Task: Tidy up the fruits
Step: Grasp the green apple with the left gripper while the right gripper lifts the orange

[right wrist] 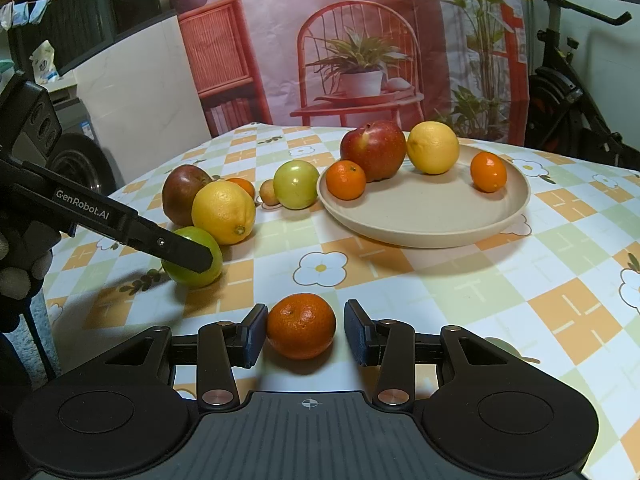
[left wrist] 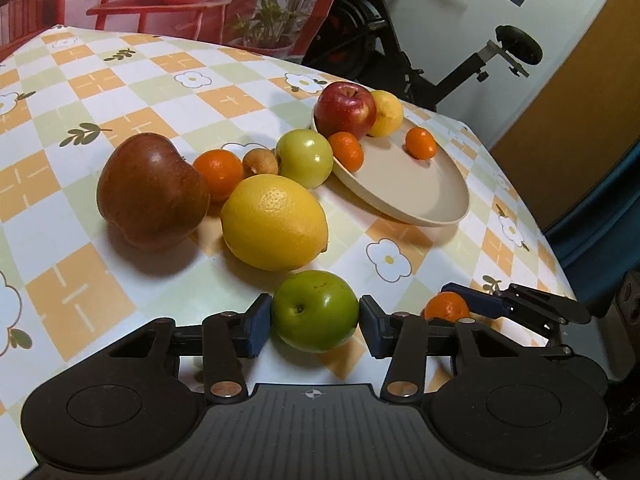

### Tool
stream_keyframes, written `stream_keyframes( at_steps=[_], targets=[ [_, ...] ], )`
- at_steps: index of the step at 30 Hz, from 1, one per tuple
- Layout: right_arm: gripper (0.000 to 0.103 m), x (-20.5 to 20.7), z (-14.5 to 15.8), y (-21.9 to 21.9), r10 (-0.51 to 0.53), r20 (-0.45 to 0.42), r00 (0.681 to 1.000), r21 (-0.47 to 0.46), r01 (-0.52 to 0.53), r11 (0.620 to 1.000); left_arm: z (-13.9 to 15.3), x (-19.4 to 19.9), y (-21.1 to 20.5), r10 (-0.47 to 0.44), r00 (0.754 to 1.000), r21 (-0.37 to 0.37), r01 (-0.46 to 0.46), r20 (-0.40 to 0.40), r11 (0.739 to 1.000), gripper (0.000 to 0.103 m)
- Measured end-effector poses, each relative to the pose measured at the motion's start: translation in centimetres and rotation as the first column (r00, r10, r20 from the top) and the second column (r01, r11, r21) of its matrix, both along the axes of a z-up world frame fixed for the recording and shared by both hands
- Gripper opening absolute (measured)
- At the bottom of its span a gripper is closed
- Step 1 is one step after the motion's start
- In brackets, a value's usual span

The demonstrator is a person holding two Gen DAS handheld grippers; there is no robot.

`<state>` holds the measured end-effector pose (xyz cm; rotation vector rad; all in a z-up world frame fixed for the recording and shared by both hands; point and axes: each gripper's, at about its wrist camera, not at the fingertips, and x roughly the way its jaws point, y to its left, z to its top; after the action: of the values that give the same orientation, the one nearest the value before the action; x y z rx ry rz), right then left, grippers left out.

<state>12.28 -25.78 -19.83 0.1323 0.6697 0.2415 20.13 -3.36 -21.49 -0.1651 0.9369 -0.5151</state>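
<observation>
A beige plate [right wrist: 424, 216] [left wrist: 408, 196] holds a red apple [right wrist: 374, 150], a lemon [right wrist: 433, 147] and two small oranges [right wrist: 345, 180] [right wrist: 488, 172]. On the cloth to its left lie a pale green apple [right wrist: 295, 185], a small brown fruit [right wrist: 269, 192], an orange [left wrist: 219, 174], a dark red apple [left wrist: 152, 190] and a big lemon [left wrist: 274, 222]. My left gripper [left wrist: 315, 322] is open around a green apple [left wrist: 315, 312], pads beside it. My right gripper [right wrist: 306, 330] is open around a mandarin [right wrist: 301, 326] on the table.
The table has a checked flower cloth [right wrist: 480, 288]; its right edge shows in the left wrist view [left wrist: 560, 264]. An exercise bike [left wrist: 420, 40] stands behind the table, beside a printed backdrop [right wrist: 340, 40].
</observation>
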Motion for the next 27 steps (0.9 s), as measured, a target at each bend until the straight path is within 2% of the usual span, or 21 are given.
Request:
stream_keyframes(
  at_steps=[14, 22, 27],
  targets=[
    [0.039, 0.1, 0.0, -0.4, -0.004, -0.005, 1.000, 0.035, 0.005, 0.999, 0.3, -0.3, 0.1, 0.016, 1.000, 0.029, -0.017, 0.022, 0.999, 0.049],
    [0.038, 0.1, -0.1, -0.5, -0.005, -0.005, 1.000, 0.036, 0.005, 0.999, 1.4, -1.2, -0.9, -0.029, 0.995, 0.089, 0.021, 0.097, 0.996, 0.049],
    [0.034, 0.2, 0.0, -0.5, 0.003, -0.008, 1.000, 0.032, -0.003, 0.999, 2.4, -1.7, -1.2, -0.049, 0.988, 0.111, 0.033, 0.147, 0.993, 0.049]
  ],
)
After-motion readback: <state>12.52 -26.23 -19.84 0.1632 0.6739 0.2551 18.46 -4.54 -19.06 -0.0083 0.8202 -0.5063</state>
